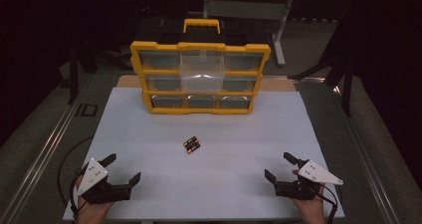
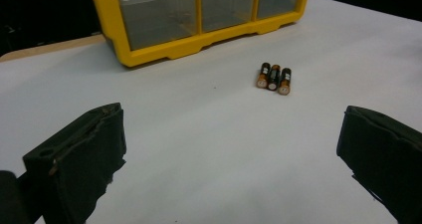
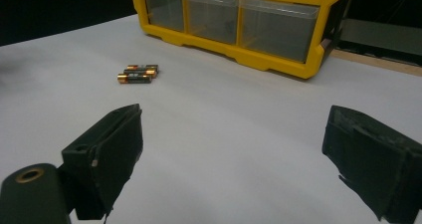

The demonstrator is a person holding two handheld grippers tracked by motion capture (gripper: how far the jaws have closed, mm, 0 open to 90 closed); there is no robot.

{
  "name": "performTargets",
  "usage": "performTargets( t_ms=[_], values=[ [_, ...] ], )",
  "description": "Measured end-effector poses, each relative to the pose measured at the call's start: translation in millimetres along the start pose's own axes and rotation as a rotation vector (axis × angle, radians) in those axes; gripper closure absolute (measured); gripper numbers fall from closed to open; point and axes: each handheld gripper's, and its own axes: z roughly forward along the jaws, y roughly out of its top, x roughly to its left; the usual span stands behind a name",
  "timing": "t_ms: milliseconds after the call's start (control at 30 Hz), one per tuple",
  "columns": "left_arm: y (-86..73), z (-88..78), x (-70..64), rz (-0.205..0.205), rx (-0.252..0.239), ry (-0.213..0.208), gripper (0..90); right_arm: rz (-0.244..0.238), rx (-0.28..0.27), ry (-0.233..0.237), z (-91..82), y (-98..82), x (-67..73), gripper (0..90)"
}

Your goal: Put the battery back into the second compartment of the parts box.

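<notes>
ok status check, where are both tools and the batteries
Left tool open, empty, near table edge. Right tool open, empty, opposite corner. Batteries lying together mid-table, untouched, in front of yellow organizer. Nothing in the way.

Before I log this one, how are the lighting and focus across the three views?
High view: dim, surroundings nearly black, a glare streak on the pulled-out clear plastic drawer of the yellow drawer organiser. Left gripper view: evenly lit, the three small black-and-copper batteries sharp, its near black jaws soft. Right gripper view: similar, with jaws slightly blurred.
</notes>
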Motion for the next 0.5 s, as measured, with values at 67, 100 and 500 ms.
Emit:
performTargets(
  t_ms=[67,100,500],
  values=[
    [0.7,-0.9,0.2,-0.002,0.003,0.005,0.0,-0.004,0.001,-0.001,0.2,-0.1,0.1,8.5],
    [1.5,-1.5,0.0,-0.004,0.007,0.013,0.0,-0.008,0.000,-0.001,0.3,-0.1,0.4,8.5],
    [10.1,1.3,-1.8,0.011,0.037,0.012,0.0,-0.021,0.020,0.035,3.4,-0.3,1.4,8.8]
  ],
)
